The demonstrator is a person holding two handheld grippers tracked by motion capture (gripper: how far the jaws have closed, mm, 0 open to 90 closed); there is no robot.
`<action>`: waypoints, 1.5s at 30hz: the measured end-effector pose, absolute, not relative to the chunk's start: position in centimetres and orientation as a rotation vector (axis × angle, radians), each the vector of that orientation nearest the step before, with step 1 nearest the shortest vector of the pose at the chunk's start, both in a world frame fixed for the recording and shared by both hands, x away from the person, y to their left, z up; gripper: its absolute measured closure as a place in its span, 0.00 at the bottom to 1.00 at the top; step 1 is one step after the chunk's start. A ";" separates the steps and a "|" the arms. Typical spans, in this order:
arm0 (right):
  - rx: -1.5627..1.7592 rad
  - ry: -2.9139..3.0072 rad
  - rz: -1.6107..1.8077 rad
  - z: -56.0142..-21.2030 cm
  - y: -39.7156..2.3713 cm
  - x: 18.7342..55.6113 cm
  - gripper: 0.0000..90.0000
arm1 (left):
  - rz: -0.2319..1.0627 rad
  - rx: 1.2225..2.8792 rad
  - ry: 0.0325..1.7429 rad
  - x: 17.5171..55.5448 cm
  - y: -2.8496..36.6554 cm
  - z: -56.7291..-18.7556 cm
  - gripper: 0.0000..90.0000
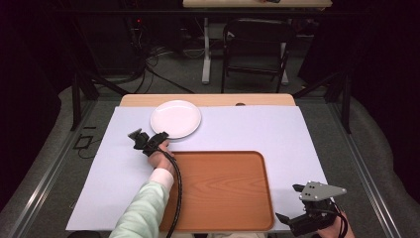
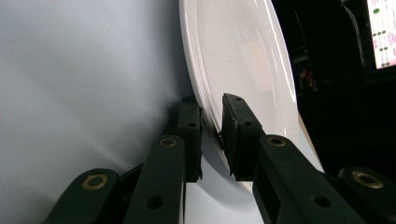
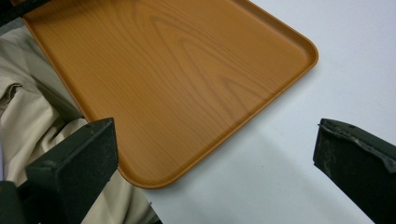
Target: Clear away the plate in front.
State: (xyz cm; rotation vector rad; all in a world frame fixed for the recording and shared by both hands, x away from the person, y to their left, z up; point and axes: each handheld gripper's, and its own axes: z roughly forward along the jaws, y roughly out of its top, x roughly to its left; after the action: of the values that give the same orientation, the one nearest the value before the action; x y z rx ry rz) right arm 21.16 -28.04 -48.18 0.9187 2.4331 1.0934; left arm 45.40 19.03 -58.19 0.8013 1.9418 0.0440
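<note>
1. On the table (image 1: 297, 134), a pale lilac sheet covers nearly the whole top; only a strip of bare wood shows along the far edge, beyond the tray.
2. The tray (image 1: 223, 188), wood-grained orange-brown with rounded corners and a low raised rim, lies flat at the near edge of the sheet and is the landmark for all that follows. The right gripper view looks down on one of its rounded corners (image 3: 187, 84).
3. The white plate (image 1: 176, 119) lies on the sheet just past the tray's far left corner, a little apart from the rim. It is round, glossy and bare.
4. The left gripper (image 1: 148, 140) sits just beyond the tray's far left corner, between that corner and the plate. The left hand (image 1: 159, 157) holds it from over the tray's left edge, and a pale green sleeve runs back along the tray's left side with the black cable.
5. In the left gripper view the jaws stand one on each side of the plate's near rim (image 2: 212, 126), drawn in tight, so the left gripper (image 2: 211, 135) is clenched on the plate's edge.
6. The right gripper (image 1: 292, 203) hangs off the tray's near right corner, over the sheet's edge, grey plate on top. Its jaws stand wide apart with nothing between them.
</note>
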 end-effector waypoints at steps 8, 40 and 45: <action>0.920 2.436 1.090 -48.2 -28.0 21.2 0.00 | 0.126 0.961 1.811 45.7 19.3 -56.6 0.93; 1.114 2.469 0.964 -48.7 -27.2 24.1 0.00 | 0.302 1.464 1.514 46.5 16.3 -49.8 0.98; 1.199 2.479 0.961 -49.0 -27.3 25.5 0.00 | 0.116 1.376 1.524 46.8 16.4 -50.5 0.97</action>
State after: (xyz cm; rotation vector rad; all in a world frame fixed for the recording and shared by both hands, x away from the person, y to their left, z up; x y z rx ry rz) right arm 25.53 -27.34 -48.98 1.1986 2.4795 0.9611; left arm 46.82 16.39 -50.45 1.3756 1.5235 0.1164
